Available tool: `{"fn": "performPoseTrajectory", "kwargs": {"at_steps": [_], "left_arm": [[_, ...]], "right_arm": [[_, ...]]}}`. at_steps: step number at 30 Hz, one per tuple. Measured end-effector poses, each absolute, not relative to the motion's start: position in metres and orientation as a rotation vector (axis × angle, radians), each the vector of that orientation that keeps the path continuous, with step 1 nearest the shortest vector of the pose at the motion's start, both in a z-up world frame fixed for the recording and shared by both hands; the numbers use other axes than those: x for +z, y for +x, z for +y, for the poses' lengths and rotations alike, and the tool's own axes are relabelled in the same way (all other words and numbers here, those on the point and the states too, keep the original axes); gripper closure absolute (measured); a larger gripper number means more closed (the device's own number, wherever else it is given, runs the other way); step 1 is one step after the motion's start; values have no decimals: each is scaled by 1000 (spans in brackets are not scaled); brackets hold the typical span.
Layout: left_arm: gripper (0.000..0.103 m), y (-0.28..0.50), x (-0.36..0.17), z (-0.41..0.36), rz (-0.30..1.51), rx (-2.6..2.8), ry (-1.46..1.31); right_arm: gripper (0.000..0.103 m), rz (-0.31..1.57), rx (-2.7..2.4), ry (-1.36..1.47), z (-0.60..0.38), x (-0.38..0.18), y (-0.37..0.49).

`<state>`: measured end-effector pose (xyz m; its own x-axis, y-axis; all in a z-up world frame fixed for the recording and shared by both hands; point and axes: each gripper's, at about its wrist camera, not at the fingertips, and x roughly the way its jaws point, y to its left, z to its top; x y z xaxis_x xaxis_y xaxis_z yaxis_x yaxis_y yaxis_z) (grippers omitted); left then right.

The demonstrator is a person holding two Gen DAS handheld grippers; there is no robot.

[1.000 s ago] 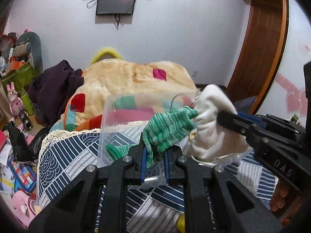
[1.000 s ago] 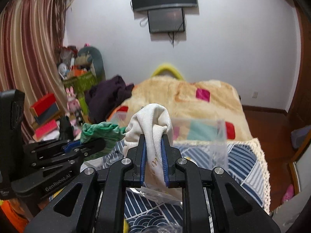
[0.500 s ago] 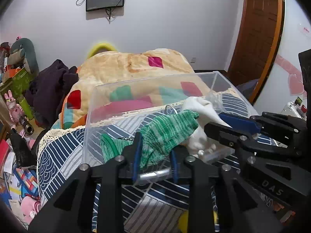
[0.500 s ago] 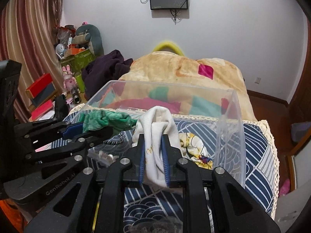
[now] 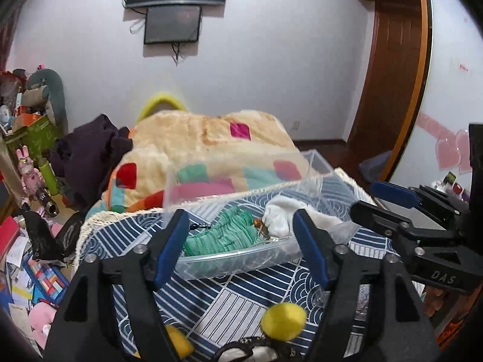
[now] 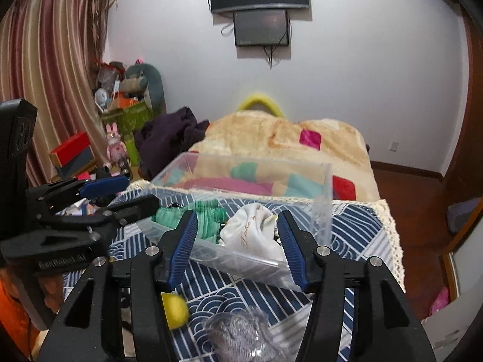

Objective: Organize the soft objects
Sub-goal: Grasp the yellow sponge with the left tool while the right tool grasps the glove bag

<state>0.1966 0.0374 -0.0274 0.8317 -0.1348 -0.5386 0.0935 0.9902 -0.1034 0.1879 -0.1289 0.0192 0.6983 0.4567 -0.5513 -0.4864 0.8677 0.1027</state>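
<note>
Released since the frames of a moment ago, the green knitted sock (image 5: 225, 233) and the white cloth (image 5: 282, 215) are now seen lying inside the clear plastic bin (image 5: 241, 255), with both grippers drawn back and spread wide.

Left wrist view: the left gripper (image 5: 240, 235) is shown at the lower centre with its blue-padded jaws far apart and nothing held between them. The bin is framed in the gap between the jaws, set on a blue-and-white patterned cover (image 5: 229, 298). The sock is seen at the bin's centre, the cloth just to its right and touching it. The right gripper (image 5: 383, 200) is caught at the right edge, its jaws parted and empty. A yellow pompom (image 5: 283, 321) is seen at the bottom of the frame on the cover, near the bin. An orange blanket (image 5: 208, 138) fills the middle distance behind.

Right wrist view: the right gripper (image 6: 237, 230) is shown at the lower centre, jaws wide apart and empty. The cloth (image 6: 253, 232) is seen at the bin's (image 6: 323, 211) near wall between the jaws, with the sock (image 6: 208, 215) to its left. The left gripper (image 6: 120, 193) is seen at the left edge, open and holding nothing. A yellow pompom (image 6: 175, 309) and a grey fluffy item (image 6: 238, 331) are seen at the bottom on the cover (image 6: 356, 226).
</note>
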Motion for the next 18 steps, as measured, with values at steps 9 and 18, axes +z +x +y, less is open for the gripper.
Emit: {"fn": "performPoseTrajectory", "kwargs": {"at_steps": [9, 18], "left_arm": [[5, 161, -28, 66, 583, -63, -84], [5, 158, -103, 103, 780, 27, -102]], "right_arm": [[22, 542, 499, -41, -150, 23, 157], [17, 660, 500, -50, -153, -24, 156]]}}
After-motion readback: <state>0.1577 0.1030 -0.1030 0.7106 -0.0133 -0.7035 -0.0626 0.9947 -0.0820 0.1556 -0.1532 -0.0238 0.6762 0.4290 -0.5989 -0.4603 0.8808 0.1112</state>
